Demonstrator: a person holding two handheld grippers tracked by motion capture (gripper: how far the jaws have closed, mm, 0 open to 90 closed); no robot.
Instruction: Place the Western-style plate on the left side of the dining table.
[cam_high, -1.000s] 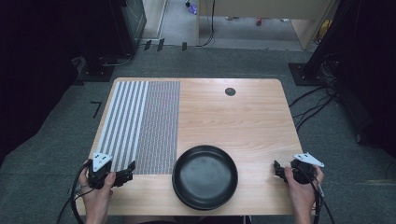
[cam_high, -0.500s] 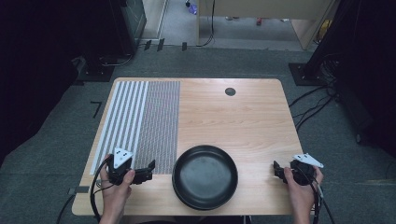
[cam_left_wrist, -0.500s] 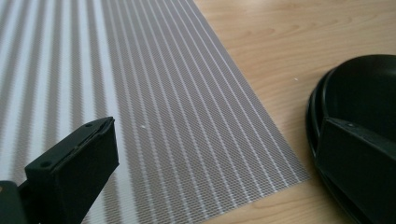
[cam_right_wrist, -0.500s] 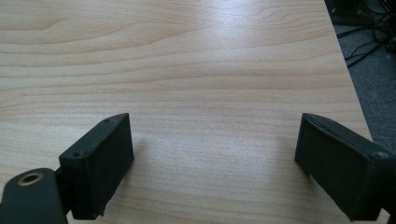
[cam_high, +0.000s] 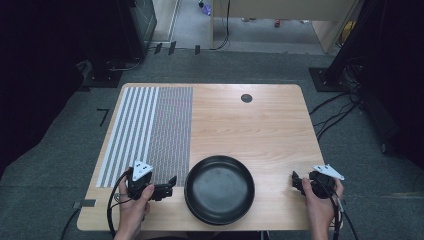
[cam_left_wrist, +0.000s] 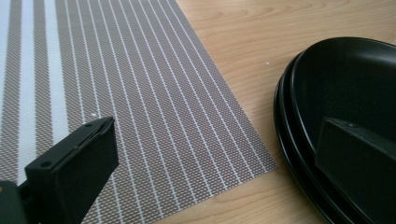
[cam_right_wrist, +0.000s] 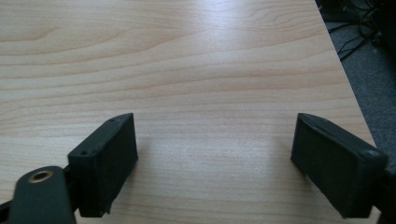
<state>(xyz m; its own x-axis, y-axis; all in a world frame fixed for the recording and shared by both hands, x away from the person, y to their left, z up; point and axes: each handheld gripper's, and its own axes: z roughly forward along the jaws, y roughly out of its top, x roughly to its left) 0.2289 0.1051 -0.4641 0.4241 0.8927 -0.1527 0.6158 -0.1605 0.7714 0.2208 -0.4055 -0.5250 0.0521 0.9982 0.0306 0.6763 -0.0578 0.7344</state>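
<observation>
The round black metal pan (cam_high: 219, 189) is sitting at the lower centre of the high view, on the near edge of the pale wood-grain table (cam_high: 260, 125), just right of the grey-and-white striped woven placemat (cam_high: 150, 130). In the left gripper view the pan (cam_left_wrist: 345, 93) is filling the right side of the frame, and there its rim is showing as two stacked dark lips, a detail the high view is not giving; the placemat's (cam_left_wrist: 140, 107) fine mesh weave with thin white lines is also reading clearly there. The left gripper (cam_high: 167, 187) is hovering at the lower left of the high view with its jaws spread wide, one over the placemat and one just before the pan's rim, pinching nothing. Compared with half a second ago, this gripper is sitting further right, closer to the pan. The right gripper (cam_high: 296, 181) is resting at the lower right of the high view, well apart from the pan, and is keeping the place it had earlier. In the right gripper view its matte black block-shaped jaws are standing wide apart over bare wood, with grey carpet (cam_right_wrist: 373, 70) showing at the right edge.
</observation>
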